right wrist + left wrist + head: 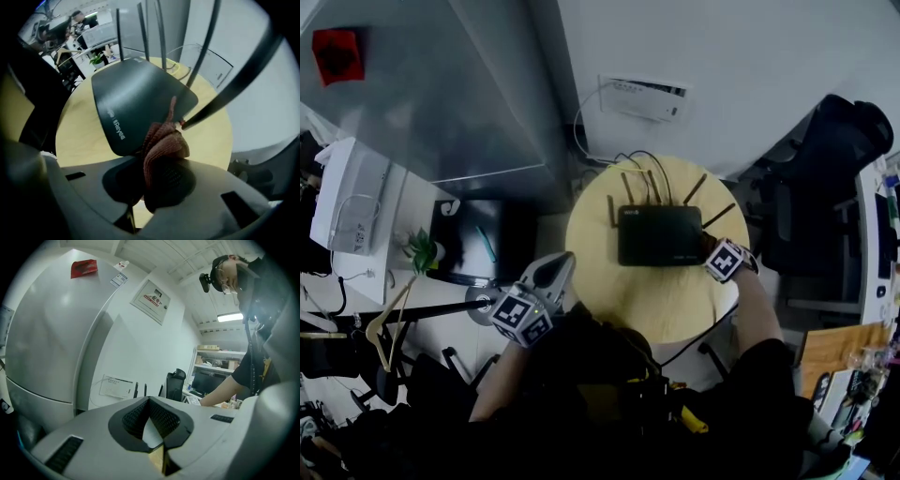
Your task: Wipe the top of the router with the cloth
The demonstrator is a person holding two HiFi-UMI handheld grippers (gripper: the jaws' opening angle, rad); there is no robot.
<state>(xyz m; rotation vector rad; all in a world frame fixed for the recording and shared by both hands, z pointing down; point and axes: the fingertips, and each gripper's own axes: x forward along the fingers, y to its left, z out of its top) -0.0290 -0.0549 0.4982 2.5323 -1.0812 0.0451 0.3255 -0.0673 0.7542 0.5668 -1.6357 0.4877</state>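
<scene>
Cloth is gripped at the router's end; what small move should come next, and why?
Likely draw the right gripper leftward across the router's top. Its jaws are shut on the brown cloth, which sits at the router's right end by the antennas, and the rest of the dark top lies ahead of it.

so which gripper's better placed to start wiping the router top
Right. The right gripper is shut on the cloth at the router's right end. The left gripper is shut on nothing, by the table's left edge, away from the router.
</scene>
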